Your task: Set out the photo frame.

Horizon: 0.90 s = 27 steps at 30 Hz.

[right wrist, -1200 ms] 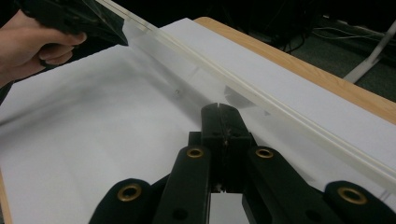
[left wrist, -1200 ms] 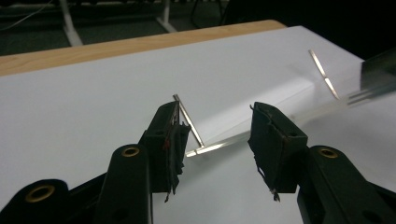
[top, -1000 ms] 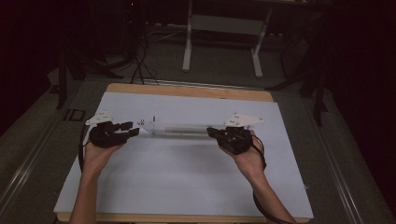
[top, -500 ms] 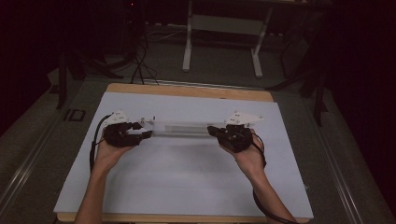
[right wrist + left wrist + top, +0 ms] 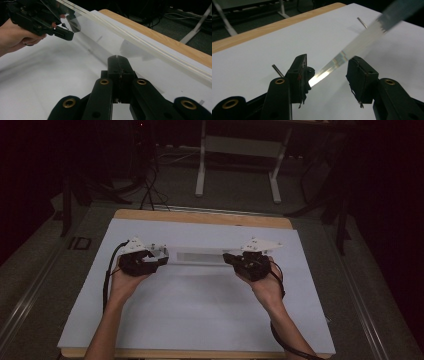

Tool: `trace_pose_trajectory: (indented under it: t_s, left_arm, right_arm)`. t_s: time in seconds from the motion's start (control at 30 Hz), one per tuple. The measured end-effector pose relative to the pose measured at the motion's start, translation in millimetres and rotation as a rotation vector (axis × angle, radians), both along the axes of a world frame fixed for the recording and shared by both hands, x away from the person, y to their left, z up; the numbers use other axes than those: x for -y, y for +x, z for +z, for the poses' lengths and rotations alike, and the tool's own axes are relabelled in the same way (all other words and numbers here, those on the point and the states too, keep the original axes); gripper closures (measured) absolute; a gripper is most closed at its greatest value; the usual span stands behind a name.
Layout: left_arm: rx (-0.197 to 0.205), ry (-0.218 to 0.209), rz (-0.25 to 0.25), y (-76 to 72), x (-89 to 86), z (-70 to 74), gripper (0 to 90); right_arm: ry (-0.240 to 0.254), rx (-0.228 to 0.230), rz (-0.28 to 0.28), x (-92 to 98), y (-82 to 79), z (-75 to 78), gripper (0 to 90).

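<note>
A long clear strip [image 5: 197, 256] hangs level above the white sheet between my two grippers. My right gripper [image 5: 229, 258] is shut on its right end; in the right gripper view the black jaws [image 5: 117, 58] meet with the strip [image 5: 140, 37] running off to the upper left. At the strip's left end my left gripper [image 5: 162, 260] has its jaws [image 5: 327, 65] apart. The strip's tip [image 5: 362, 40] lies between them, close to the left pad. These jaws have just been closing, with the strip between them and no grip visible.
A white sheet [image 5: 200, 310] covers most of the wooden table [image 5: 200, 217]. Two thin metal pins [image 5: 277, 70] [image 5: 362, 22] stick up from the sheet near the strip. Beyond the far edge stand a desk frame [image 5: 237, 150] and cables on the dark floor.
My left hand has moved right toward the strip's left end, and its jaws now stand around that end. The right hand and the strip have stayed in place.
</note>
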State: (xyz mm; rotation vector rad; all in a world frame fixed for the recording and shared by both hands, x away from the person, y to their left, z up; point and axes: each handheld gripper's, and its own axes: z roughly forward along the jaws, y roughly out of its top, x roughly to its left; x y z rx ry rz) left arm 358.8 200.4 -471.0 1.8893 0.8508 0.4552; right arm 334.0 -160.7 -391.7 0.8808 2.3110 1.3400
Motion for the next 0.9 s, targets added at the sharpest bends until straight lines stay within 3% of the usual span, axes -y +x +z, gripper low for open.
trace_pose_trajectory:
  t_s: [0.27,0.43,0.57,0.73,0.9]
  left_arm:
    - [0.02,0.009,0.019,0.9,1.5,-0.3,52.9]
    - [0.032,0.014,0.04,2.2,2.6,-0.2,53.5]
    - [0.034,0.01,0.045,3.2,2.7,-0.2,53.5]
    - [0.026,0.01,0.066,3.7,0.6,0.2,56.3]
    - [0.032,-0.002,0.062,5.3,-0.8,-1.0,56.7]
  right_arm:
    - [-0.03,0.034,-0.037,10.6,4.2,-6.3,85.5]
    - [-0.039,0.044,-0.062,29.4,12.6,-19.4,79.3]
    - [-0.036,0.043,-0.08,41.9,17.3,-29.5,75.6]
    - [-0.074,0.049,-0.125,55.8,21.8,-41.9,70.0]
    - [-0.059,0.022,-0.163,72.4,26.3,-50.2,66.6]
